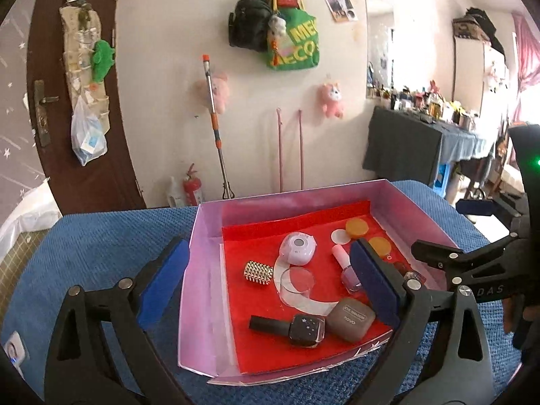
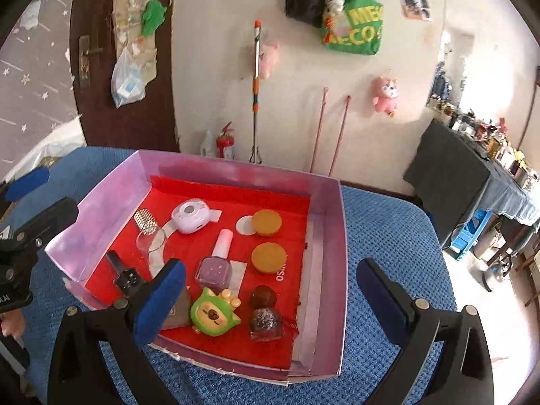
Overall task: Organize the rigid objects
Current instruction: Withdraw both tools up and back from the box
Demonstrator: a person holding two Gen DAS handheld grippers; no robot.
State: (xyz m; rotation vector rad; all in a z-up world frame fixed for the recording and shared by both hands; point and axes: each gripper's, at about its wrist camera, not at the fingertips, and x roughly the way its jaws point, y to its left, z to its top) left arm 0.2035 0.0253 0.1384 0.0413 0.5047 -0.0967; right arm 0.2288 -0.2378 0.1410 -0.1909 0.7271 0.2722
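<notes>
Rigid objects, small cosmetics and trinkets, lie in a pink box [image 2: 327, 209] lined in red, set on a worktop [image 2: 388, 236] under a blue textured cloth.

Contents, as seen from the right wrist:
- lilac round gadget [image 2: 189, 217], far left;
- studded silver piece [image 2: 145, 222], beside the left wall;
- clear glass dish [image 2: 150, 239], just near of the studded piece;
- two amber round lids [image 2: 266, 223], far right, one nearer than the other, a white disc [image 2: 244, 226] touching the farther one;
- purple nail polish bottle [image 2: 216, 263] with pale cap, lying at centre;
- black nail polish bottle [image 2: 123, 275], lying near left;
- green cartoon-faced case [image 2: 213, 315], near centre;
- dark glittery bottle [image 2: 265, 317] with brown round cap, near right;
- taupe compact [image 1: 351, 319], beside the black bottle in the left wrist view.

Left gripper [image 1: 266, 287]: blue-padded jaws spread wide, straddling the box's left wall, holding nothing.
Right gripper [image 2: 270, 297]: jaws spread wide, left pad over the box's near left corner, right pad outside the right wall, holding nothing.
</notes>
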